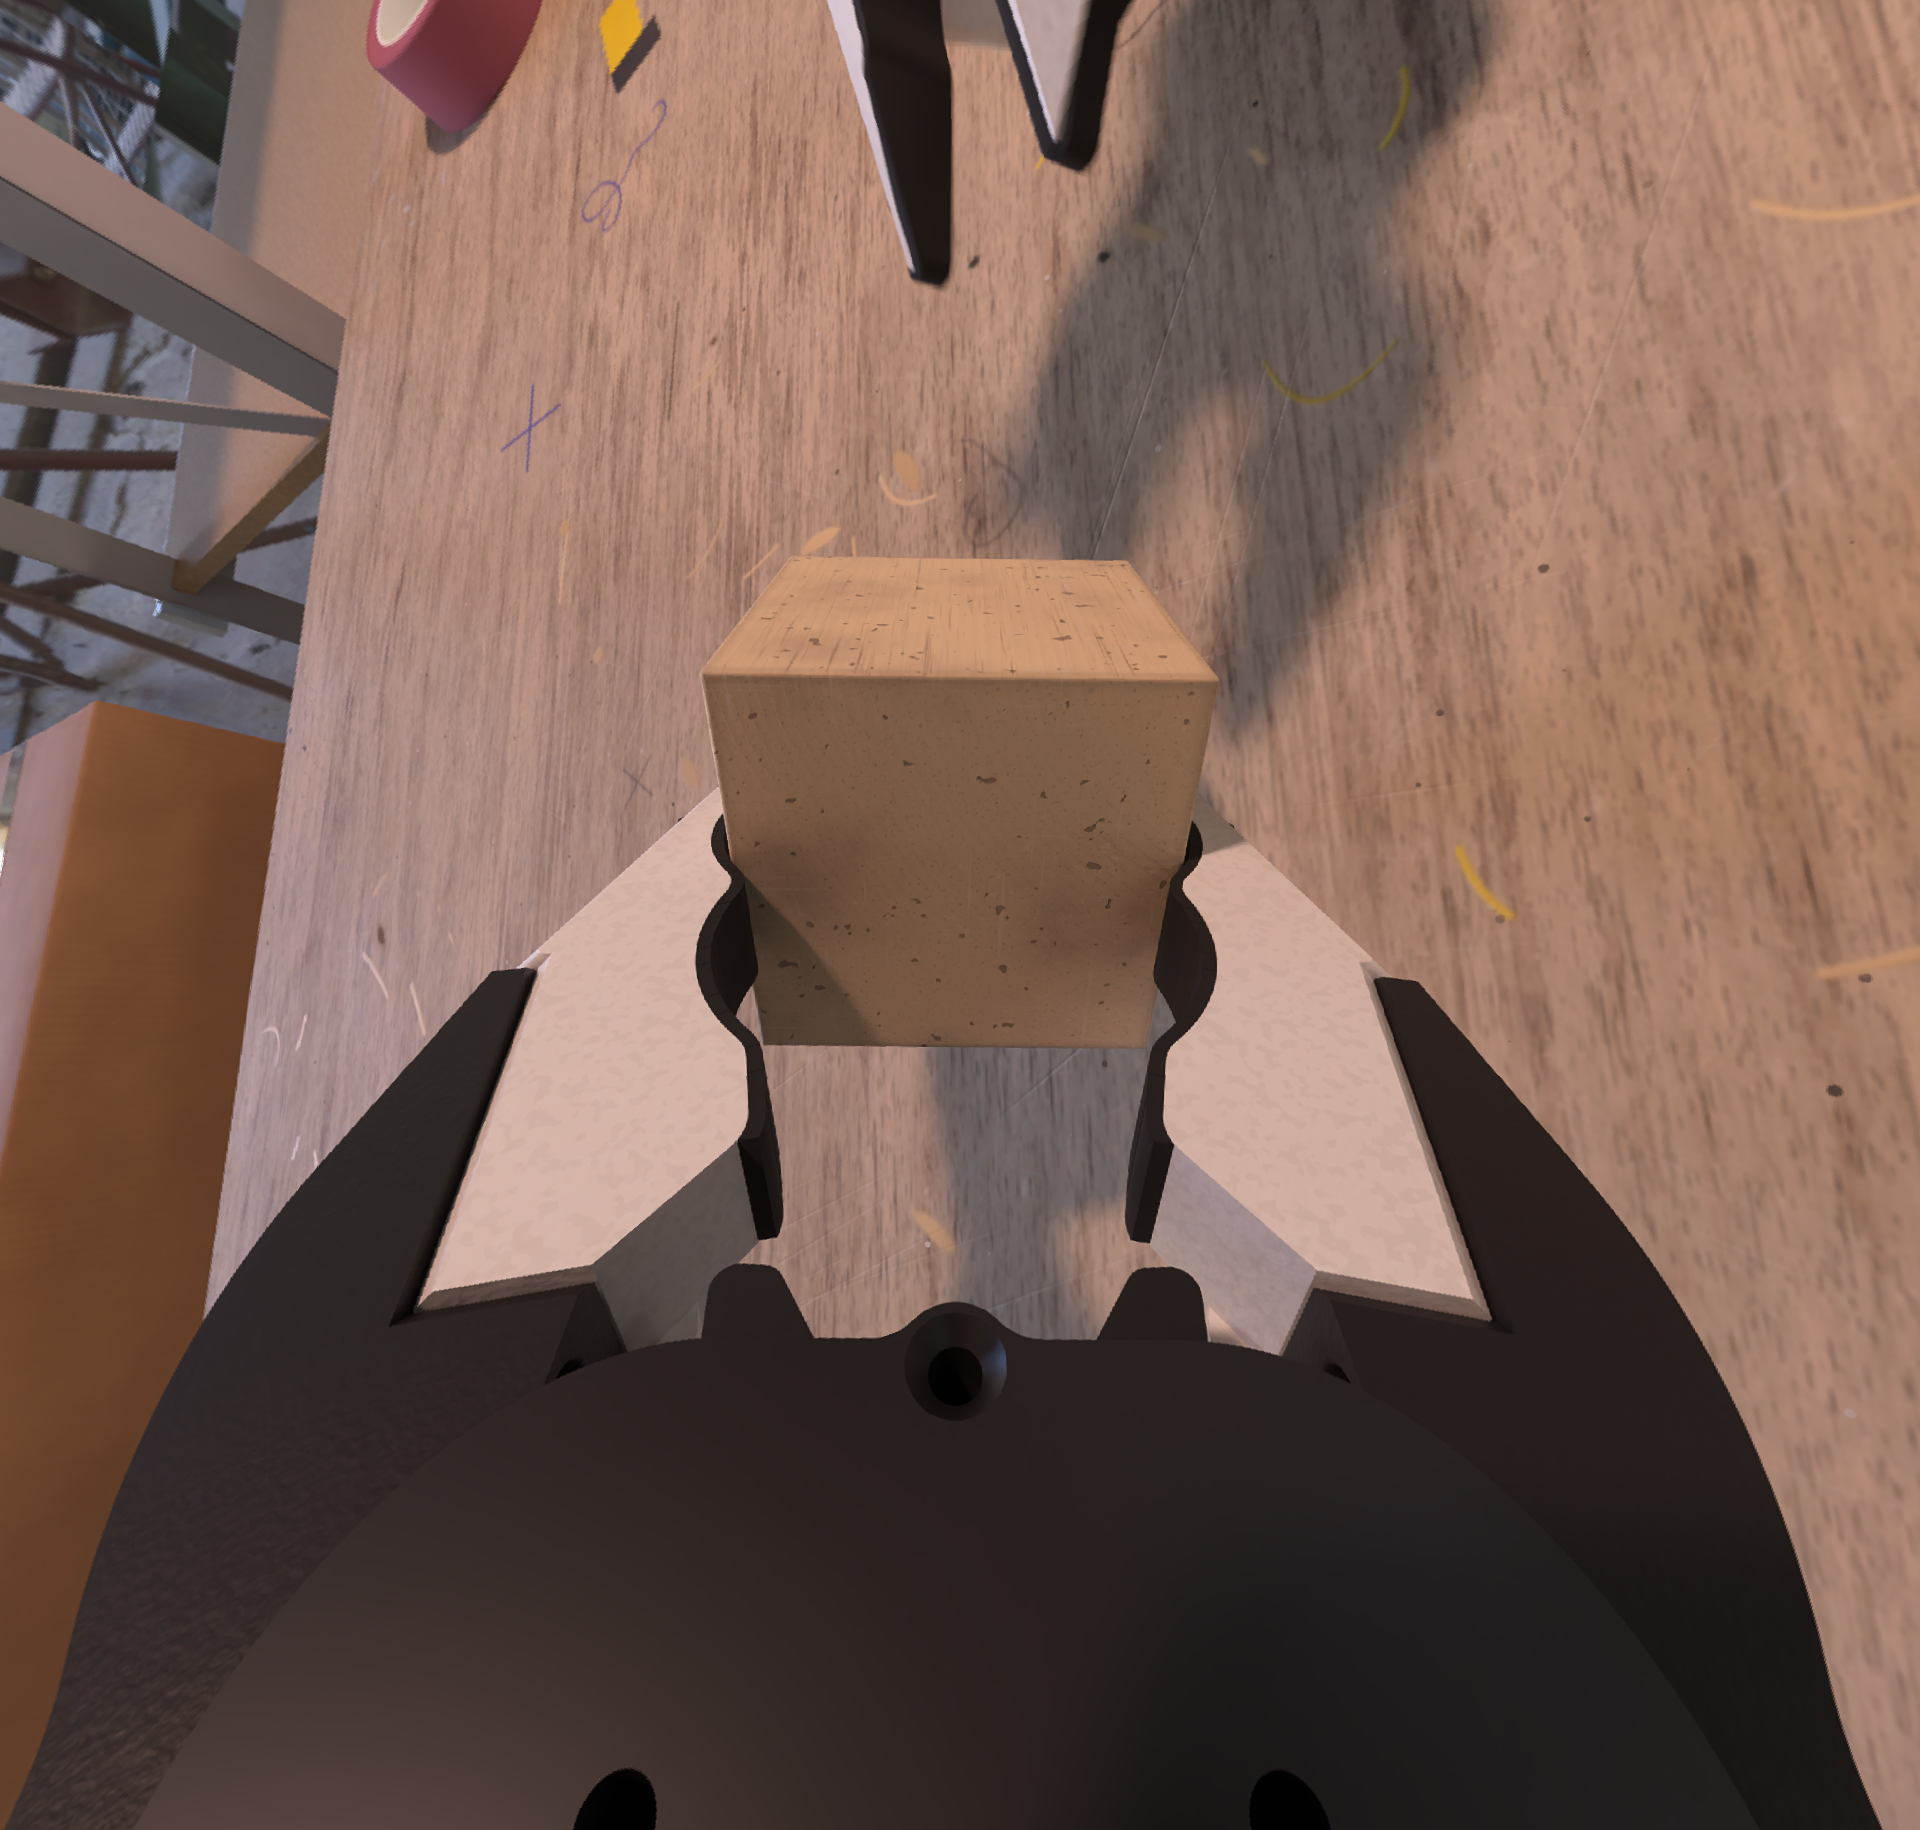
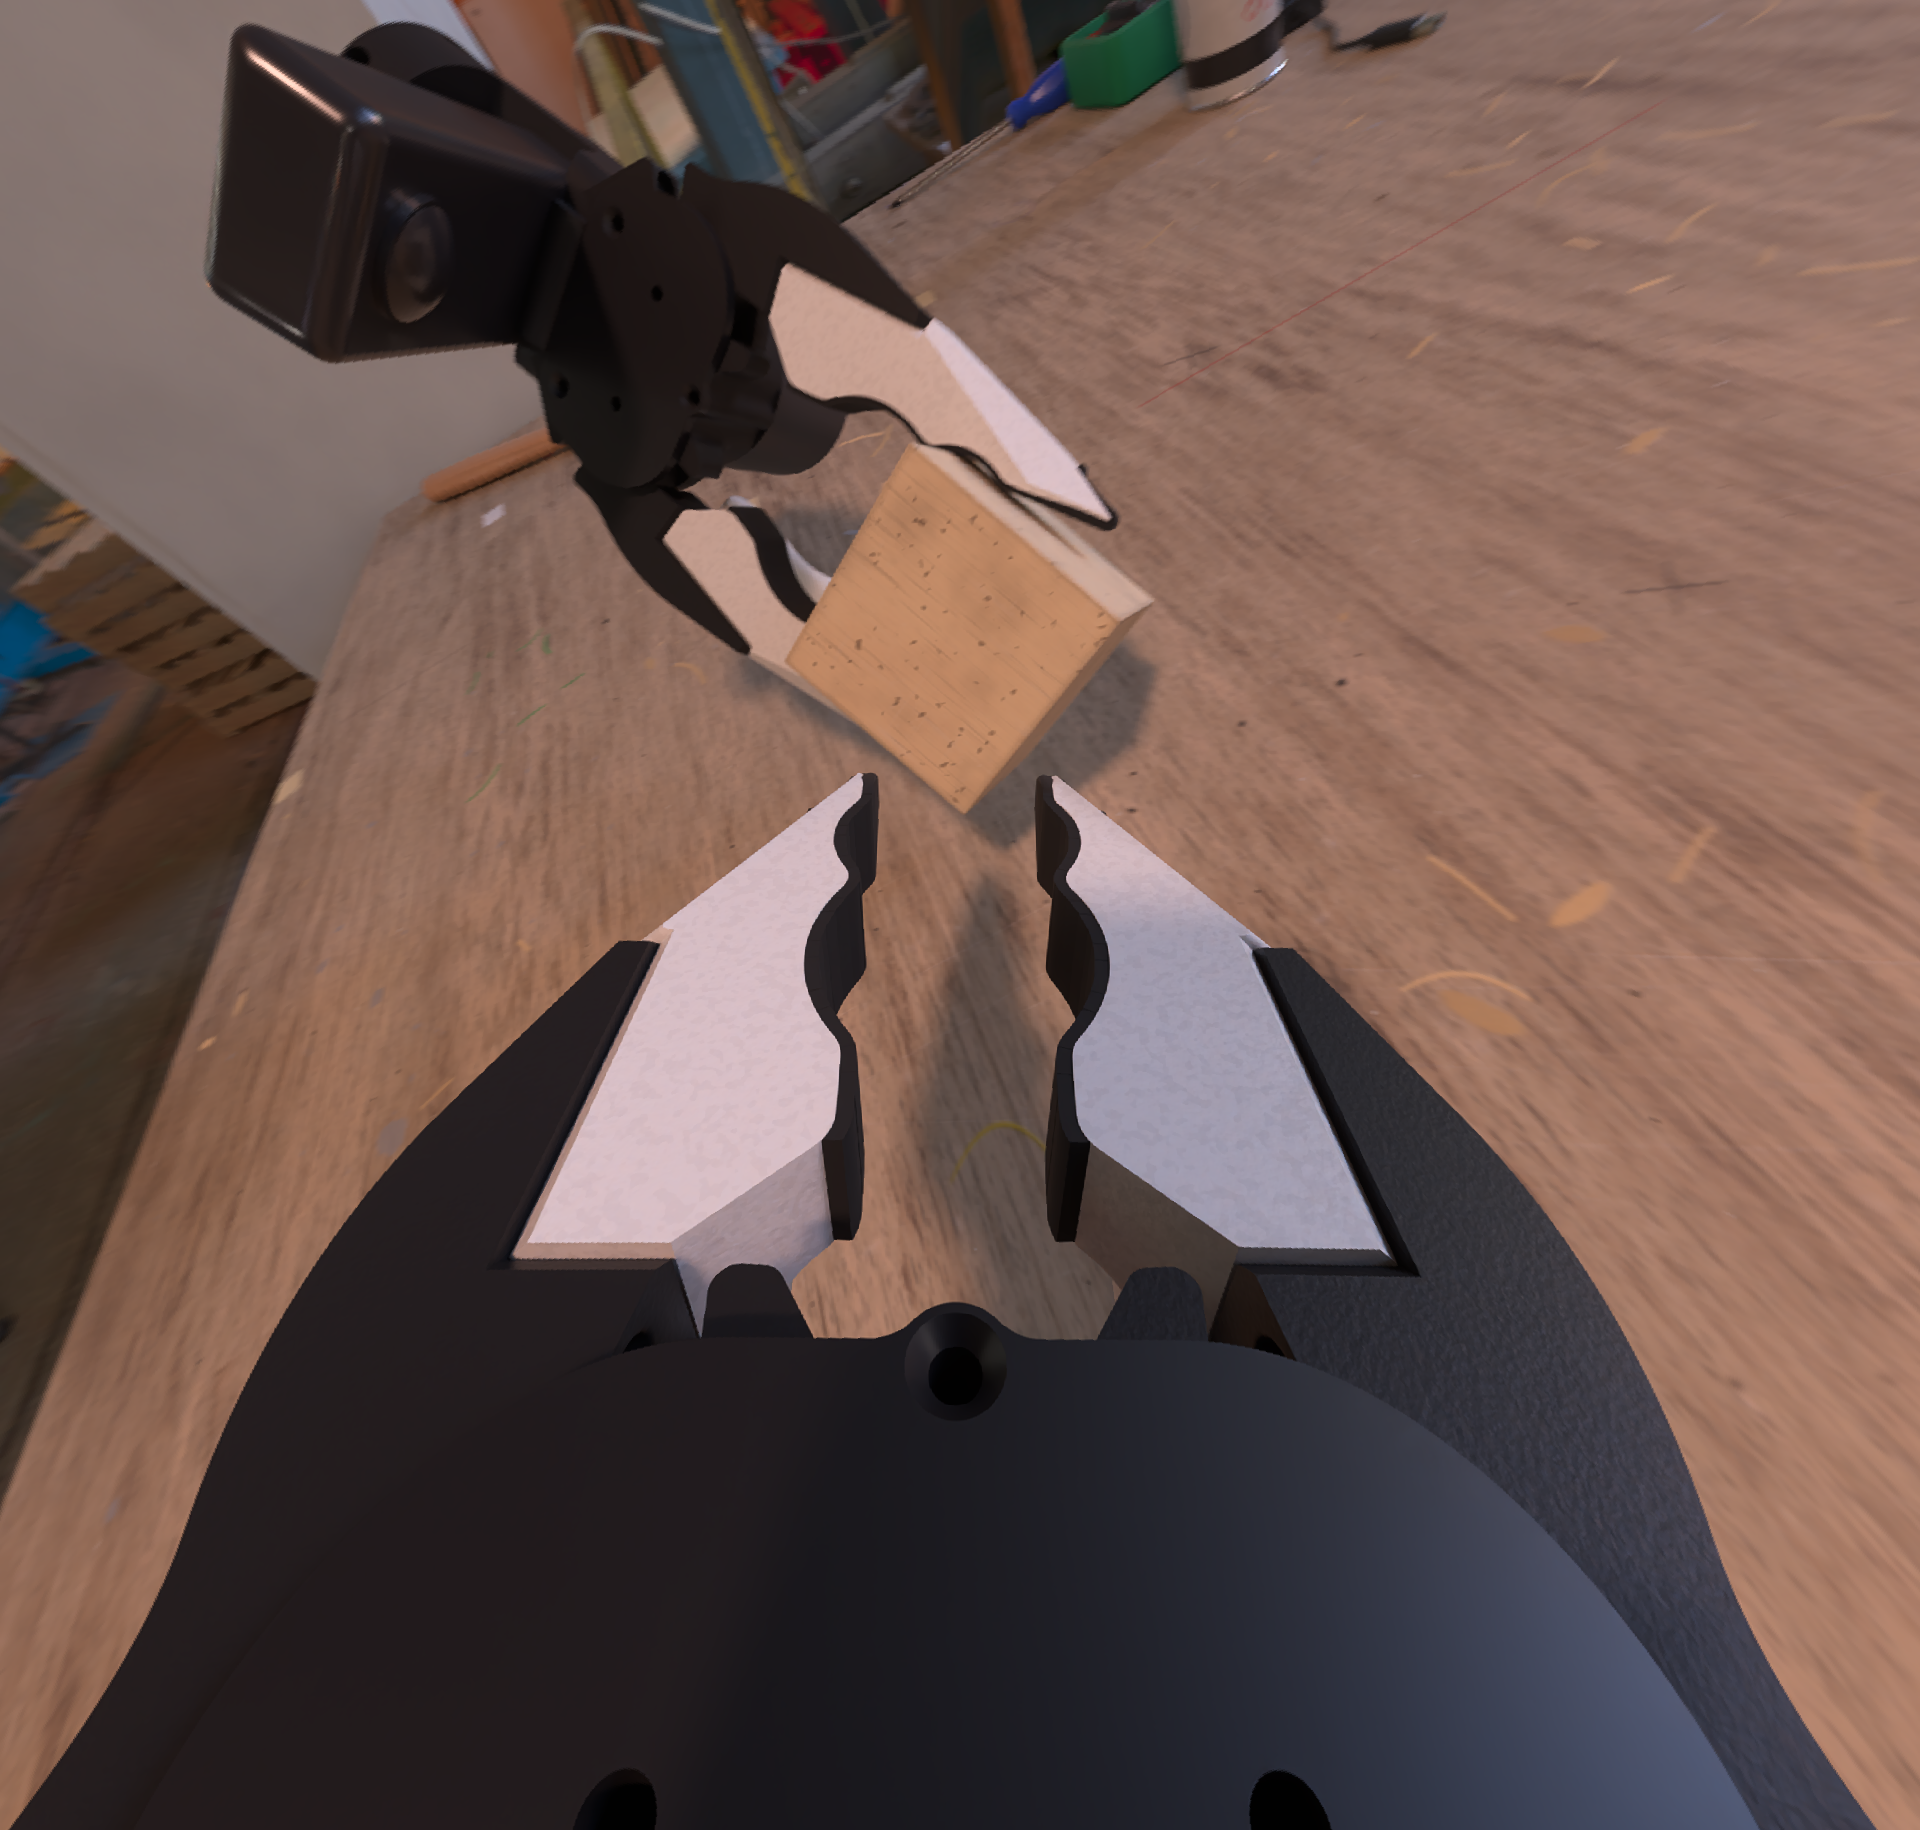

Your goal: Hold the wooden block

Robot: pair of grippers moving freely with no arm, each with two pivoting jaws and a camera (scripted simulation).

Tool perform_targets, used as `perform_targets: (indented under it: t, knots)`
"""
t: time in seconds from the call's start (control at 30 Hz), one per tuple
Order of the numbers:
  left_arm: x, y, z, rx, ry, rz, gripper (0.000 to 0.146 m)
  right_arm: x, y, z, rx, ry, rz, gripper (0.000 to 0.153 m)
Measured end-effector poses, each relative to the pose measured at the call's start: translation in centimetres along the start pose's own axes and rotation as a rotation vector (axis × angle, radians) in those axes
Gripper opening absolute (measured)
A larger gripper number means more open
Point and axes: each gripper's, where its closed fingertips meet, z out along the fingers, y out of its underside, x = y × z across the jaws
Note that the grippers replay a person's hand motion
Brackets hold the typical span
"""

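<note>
The wooden block is a light speckled cube held between the fingers of my left gripper, which is shut on its two sides. In the right wrist view the block sits tilted in the left gripper, with its lower corner close above the wooden table. My right gripper is open and empty, its tips just short of that lower corner. It also shows at the top of the left wrist view, beyond the block.
A pink tape roll and a small yellow-and-black piece lie near the table's left edge. An orange box stands beside the table. A white can, a green object, a blue-handled tool and a wooden dowel lie at the far side.
</note>
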Motion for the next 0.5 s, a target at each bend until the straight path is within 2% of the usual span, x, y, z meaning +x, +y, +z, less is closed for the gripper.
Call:
perform_targets:
  t: [0.1,0.2,0.27,0.3,0.33,0.43,0.5]
  knots:
    - [0.2,-0.2,0.1,0.01,0.007,0.009,0.078,-0.5,0.3,0.8,-0.021,-0.037,0.005,0.033]
    - [0.4,-0.8,0.3,0.027,0.01,0.028,0.078,-0.5,-0.8,1.5,0.061,-0.052,-0.012,0.032]
    - [0.3,-0.8,0.5,0.015,0.004,0.036,0.078,-0.1,-1.2,1.7,0.084,-0.044,0.058,0.016]
    - [0.1,-0.8,0.5,0.013,-0.008,0.033,0.078,-0.7,-1.5,1.4,0.088,-0.104,0.105,0.004]
    - [0.1,-1.0,0.5,0.031,-0.01,0.017,0.078,-1.5,-2.0,1.0,0.112,-0.191,0.14,0.0]
    - [0.4,-1.9,0.1,0.062,0.017,-0.008,0.078,-2.6,-2.6,0.4,0.147,-0.248,0.116,0.0]
    - [0.5,-2.4,-0.3,0.071,0.003,0.015,0.078,-2.7,-2.7,0.2,0.153,-0.229,0.093,0.0]
